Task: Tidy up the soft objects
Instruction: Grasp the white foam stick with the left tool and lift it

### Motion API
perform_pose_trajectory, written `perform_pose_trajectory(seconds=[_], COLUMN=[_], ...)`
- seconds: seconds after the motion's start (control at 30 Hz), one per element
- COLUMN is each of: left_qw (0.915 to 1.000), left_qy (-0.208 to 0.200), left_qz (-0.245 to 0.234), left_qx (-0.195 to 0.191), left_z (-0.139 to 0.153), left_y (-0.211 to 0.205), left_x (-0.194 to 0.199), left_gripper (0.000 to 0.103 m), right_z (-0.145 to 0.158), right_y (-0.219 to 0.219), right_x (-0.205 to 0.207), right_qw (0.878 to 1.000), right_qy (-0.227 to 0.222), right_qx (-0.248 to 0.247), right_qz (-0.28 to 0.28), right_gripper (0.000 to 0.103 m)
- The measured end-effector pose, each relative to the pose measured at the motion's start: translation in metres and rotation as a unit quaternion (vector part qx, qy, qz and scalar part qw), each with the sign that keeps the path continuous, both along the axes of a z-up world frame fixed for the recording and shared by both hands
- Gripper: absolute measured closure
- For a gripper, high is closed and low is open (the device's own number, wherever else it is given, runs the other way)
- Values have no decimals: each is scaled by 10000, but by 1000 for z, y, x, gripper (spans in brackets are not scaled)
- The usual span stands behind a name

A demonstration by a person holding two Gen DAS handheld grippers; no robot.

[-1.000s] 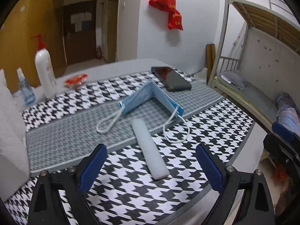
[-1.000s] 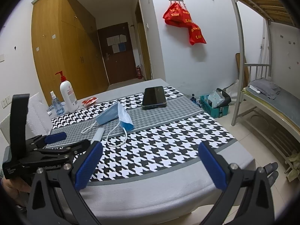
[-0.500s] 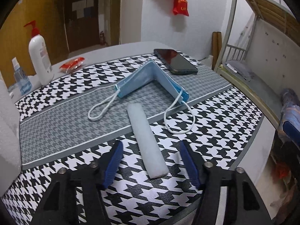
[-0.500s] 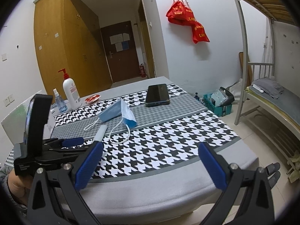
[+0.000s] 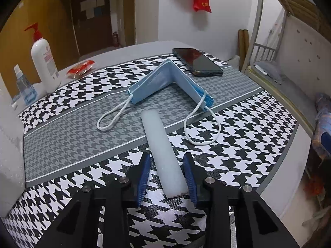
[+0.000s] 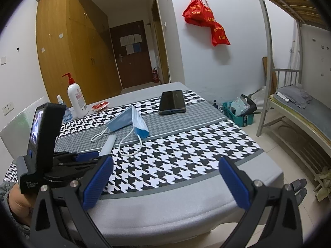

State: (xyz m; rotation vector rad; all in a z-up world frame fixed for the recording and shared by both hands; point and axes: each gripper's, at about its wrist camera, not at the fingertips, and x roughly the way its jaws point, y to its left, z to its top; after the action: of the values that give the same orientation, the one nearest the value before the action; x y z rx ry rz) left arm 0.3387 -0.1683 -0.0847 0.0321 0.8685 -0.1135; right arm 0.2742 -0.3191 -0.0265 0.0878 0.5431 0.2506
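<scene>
1. We saw the left gripper [image 5: 166, 174] low over the houndstooth tablecloth [image 5: 238, 128], with its jaws narrow and closing around the near end of the white foam strip [image 5: 160, 148].
2. The right blue pad [image 5: 189, 173] seemed to touch the strip's edge, but a small gap stayed on the left side, so the strip was not yet pinched.
3. The strip lay flat, pointing from near to far, with its far end on the grey band of the cloth.
4. Just beyond it stood the blue face mask [image 5: 165, 80], folded like a tent, with its white loops [image 5: 201, 124] on either side of the strip.
5. The phone [image 5: 197, 62] lay farther, to the right.
6. The lotion bottle [image 5: 44, 62] stood far left.
7. The right gripper [image 6: 165, 184] was wide apart and empty, above the near edge of the table.
</scene>
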Motion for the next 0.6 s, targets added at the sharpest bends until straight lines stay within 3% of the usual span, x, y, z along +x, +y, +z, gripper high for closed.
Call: perform_pose_trajectory(seconds=[0.17, 0.4, 0.6], left_qw=[9998, 9996, 9990], left_qy=[-16, -123, -281], left_qz=[-68, -269, -332], left_qx=[162, 40, -50], left_z=[0, 2, 10], left_y=[-7, 0, 17], left_x=[0, -2, -8], left_gripper=[76, 84, 84], right_z=[4, 5, 8], right_y=[5, 13, 23], right_x=[-1, 2, 10], right_qw=[10000, 9998, 9996], right_qy=[-27, 5, 15], right_qx=[-60, -151, -251], right_qz=[51, 88, 128], right_gripper=[0, 0, 0])
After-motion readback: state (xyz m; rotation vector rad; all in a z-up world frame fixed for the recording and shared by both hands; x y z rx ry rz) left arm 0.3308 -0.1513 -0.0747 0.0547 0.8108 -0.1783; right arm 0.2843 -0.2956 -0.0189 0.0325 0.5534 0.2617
